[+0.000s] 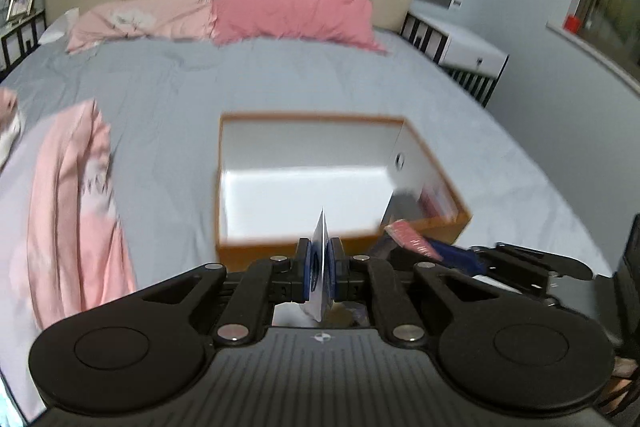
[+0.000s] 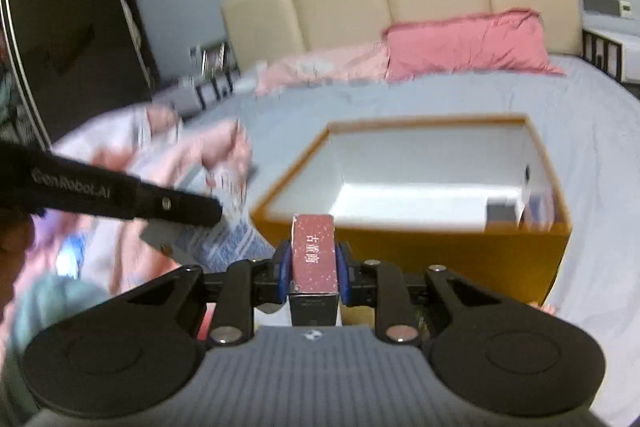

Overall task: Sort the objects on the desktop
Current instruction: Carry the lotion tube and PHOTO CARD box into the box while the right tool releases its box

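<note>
Orange-walled box (image 1: 424, 233) with a white inside sits on the grey bed (image 1: 168, 99) ahead of us; our left gripper (image 1: 320, 259) pinches a thin white card (image 1: 320, 247) edge-on, our right gripper (image 2: 313, 261) clamps a small red carton (image 2: 313, 247) near the box's front wall

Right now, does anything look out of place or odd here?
Mainly the setting: the orange box sits on a bed, not a desk, beside a rumpled pink quilt. Nothing looks spilled or damaged, though both views are blurred.
</note>
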Demonstrator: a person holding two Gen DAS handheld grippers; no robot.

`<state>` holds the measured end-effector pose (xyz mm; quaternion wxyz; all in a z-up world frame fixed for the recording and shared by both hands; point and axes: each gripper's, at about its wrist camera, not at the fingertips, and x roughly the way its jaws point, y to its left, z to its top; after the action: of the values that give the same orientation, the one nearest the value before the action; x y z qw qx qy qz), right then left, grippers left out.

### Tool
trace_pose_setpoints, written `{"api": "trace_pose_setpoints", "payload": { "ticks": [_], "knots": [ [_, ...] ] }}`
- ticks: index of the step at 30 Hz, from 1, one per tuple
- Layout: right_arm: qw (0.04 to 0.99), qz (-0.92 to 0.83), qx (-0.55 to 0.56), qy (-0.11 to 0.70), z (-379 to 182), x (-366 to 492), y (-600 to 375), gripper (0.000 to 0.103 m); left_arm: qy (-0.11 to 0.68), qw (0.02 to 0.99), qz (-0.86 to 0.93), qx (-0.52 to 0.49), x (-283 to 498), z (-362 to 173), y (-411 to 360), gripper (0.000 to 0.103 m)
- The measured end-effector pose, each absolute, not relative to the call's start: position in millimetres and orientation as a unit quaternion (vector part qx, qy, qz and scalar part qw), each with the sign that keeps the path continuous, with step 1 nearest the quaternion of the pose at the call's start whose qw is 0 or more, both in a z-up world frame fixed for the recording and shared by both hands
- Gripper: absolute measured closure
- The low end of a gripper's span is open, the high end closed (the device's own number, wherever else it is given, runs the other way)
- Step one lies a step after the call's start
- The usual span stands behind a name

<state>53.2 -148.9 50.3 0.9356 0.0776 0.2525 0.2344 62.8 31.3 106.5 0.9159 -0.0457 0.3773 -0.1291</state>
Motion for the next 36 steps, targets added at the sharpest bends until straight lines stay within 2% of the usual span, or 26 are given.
{"api": "trace_pose_setpoints", "payload": {
  "ticks": [5, 8, 13, 20, 36],
  "knots": [
    [0.953, 0.191, 0.115, 0.206, 91, 82, -179, 0.079, 0.345, 0.926, -0.137, -0.064, 108, 125, 23, 0.094],
    [0.959, 0.15, 0.105, 0.218, 96, 112, -185, 0.079, 0.359, 0.921, -0.14, -0.055, 147, 116, 5, 0.094],
    [0.953, 0.097, 0.091, 0.271, 73, 157, -182, 0.079, 0.406, 0.903, -0.137, -0.04, 191, 72, -24, 0.094],
    [0.94, 0.078, 0.089, 0.319, 31, 184, -182, 0.079, 0.465, 0.869, -0.154, -0.073, 216, 19, -27, 0.095],
    [0.928, 0.066, 0.067, 0.361, 2, 191, -175, 0.079, 0.539, 0.822, -0.16, -0.088, 236, -3, -33, 0.095]
  ]
}}
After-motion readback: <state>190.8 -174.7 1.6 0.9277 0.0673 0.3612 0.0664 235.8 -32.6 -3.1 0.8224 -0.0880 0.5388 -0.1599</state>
